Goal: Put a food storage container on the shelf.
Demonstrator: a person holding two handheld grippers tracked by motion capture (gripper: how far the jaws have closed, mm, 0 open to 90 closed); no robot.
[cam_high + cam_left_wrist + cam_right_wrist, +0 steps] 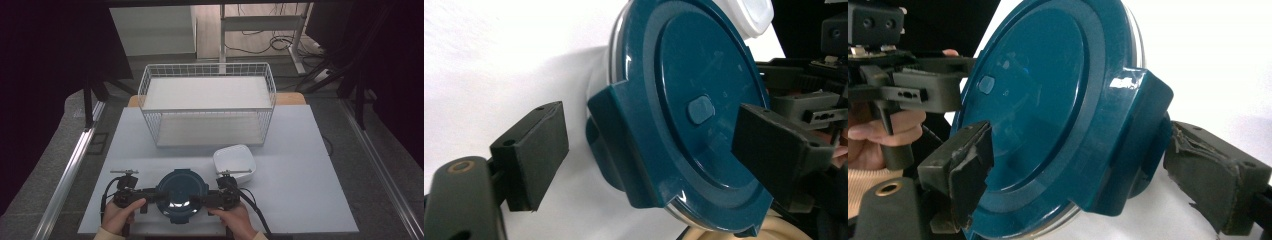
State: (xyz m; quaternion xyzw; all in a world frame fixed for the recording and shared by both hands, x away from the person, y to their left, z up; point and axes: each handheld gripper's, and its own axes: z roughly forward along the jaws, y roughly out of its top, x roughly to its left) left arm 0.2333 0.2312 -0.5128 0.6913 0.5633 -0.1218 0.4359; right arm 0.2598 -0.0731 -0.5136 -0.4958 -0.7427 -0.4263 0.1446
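While held from both sides, lid [182, 195] sits on near table [300, 150] edge. Left gripper [152, 196] spread wide around lid clip [624, 145], no squeeze seen. Right gripper [199, 201] spread around other clip [1133, 135]. White bowl [235, 161] seen just behind. Wire basket [207, 102] placed farther back.

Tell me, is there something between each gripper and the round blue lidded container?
Nothing visible. The left gripper and right gripper already straddle opposite side clips of the blue container, jaws open.
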